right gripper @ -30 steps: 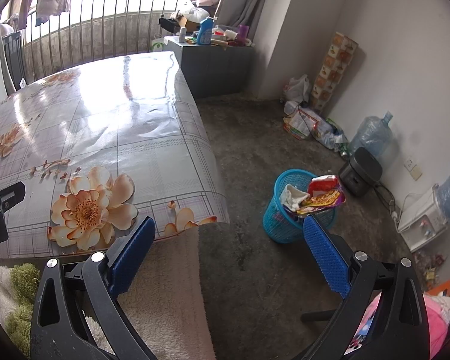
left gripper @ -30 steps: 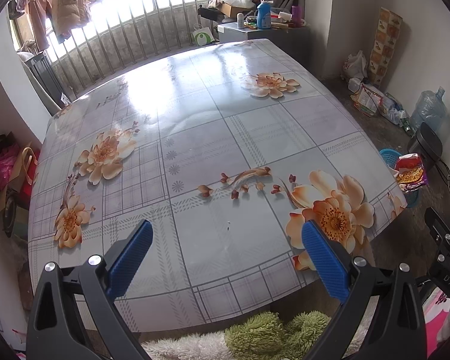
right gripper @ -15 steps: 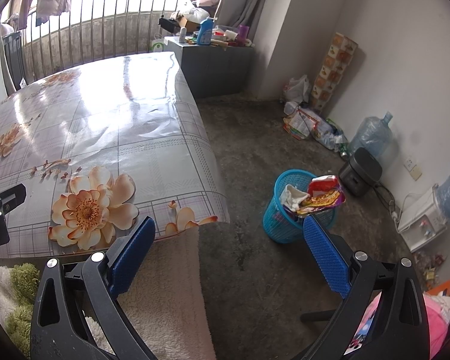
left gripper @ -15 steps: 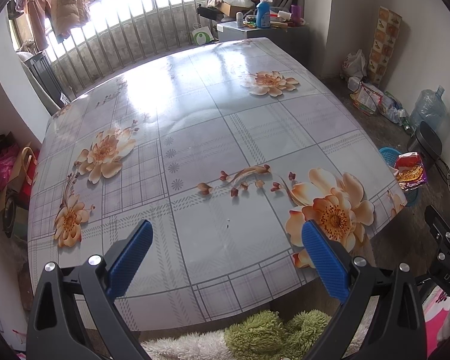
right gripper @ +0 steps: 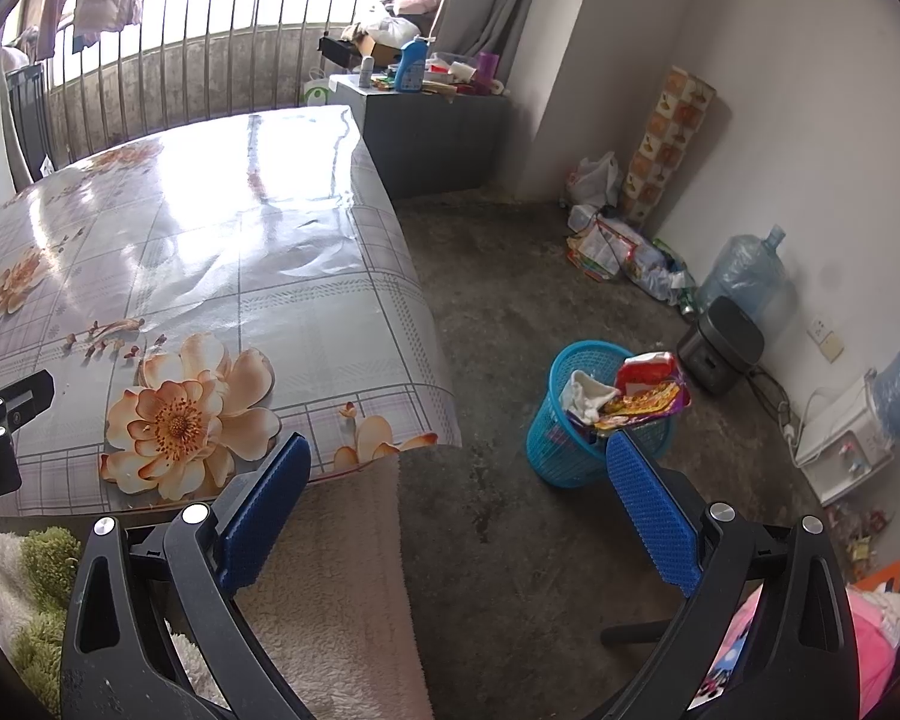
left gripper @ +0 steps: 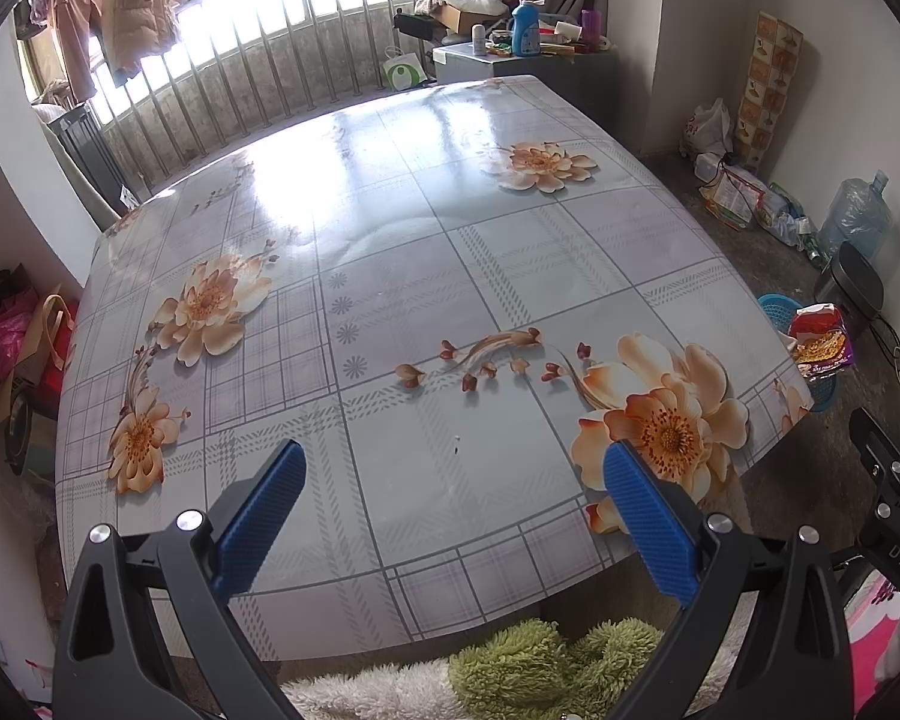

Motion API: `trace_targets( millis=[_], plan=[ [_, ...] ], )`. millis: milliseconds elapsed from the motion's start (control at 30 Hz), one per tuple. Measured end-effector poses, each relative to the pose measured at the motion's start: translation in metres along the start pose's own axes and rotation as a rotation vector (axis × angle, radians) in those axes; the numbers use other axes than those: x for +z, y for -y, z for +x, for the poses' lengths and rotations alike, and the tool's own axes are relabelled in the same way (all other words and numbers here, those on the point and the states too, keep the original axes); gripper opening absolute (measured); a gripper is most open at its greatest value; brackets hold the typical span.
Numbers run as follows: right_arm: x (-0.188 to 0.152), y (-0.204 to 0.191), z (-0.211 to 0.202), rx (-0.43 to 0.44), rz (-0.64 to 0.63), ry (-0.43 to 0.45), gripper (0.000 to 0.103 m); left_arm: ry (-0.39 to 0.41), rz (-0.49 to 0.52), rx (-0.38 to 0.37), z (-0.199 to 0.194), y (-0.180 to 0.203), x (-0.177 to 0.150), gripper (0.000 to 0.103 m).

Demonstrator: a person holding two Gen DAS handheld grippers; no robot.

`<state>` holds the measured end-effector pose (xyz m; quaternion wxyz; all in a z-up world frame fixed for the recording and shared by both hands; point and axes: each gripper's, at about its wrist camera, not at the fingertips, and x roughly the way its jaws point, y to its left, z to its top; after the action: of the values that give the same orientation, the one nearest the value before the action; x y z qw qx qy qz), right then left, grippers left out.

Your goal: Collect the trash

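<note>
Trash: snack wrappers point(right gripper: 645, 393) and a white wad point(right gripper: 582, 391) stick up out of the blue basket point(right gripper: 561, 456), right of centre in the right wrist view; in the left wrist view the same basket point(left gripper: 777, 309) and wrappers point(left gripper: 821, 343) sit at the right edge, partly hidden behind the table corner.
Basket surroundings: it stands on the bare concrete floor point(right gripper: 510, 300), apart from the table, with open floor on all sides; a dark pot point(right gripper: 720, 351) is near it toward the wall.
Table: the flowered cloth point(left gripper: 450, 276) fills the middle of the left wrist view, its near edge running along the lower frame and its right corner point(right gripper: 444, 420) hanging over the floor in the right wrist view.
Left gripper point(left gripper: 453, 531): blue pads spread wide apart, nothing between them, hanging over the table's near edge.
Right gripper point(right gripper: 459, 525): also spread wide and holding nothing, over a beige rug point(right gripper: 342, 570) and floor.
Basket versus tongs: just above the right pad point(right gripper: 651, 516) in the frame, not touching it that I can tell.
</note>
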<state>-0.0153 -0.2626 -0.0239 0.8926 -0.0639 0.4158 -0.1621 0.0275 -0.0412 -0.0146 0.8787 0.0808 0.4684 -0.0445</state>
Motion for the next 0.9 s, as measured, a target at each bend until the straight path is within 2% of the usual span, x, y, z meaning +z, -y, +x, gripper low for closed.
trace_targets(
  millis=[900],
  plan=[
    [0.0031, 0.0004, -0.0036, -0.003, 0.001, 0.003, 0.095, 0.003, 0.012, -0.011, 0.0026, -0.0043, 0.0034, 0.097]
  ],
)
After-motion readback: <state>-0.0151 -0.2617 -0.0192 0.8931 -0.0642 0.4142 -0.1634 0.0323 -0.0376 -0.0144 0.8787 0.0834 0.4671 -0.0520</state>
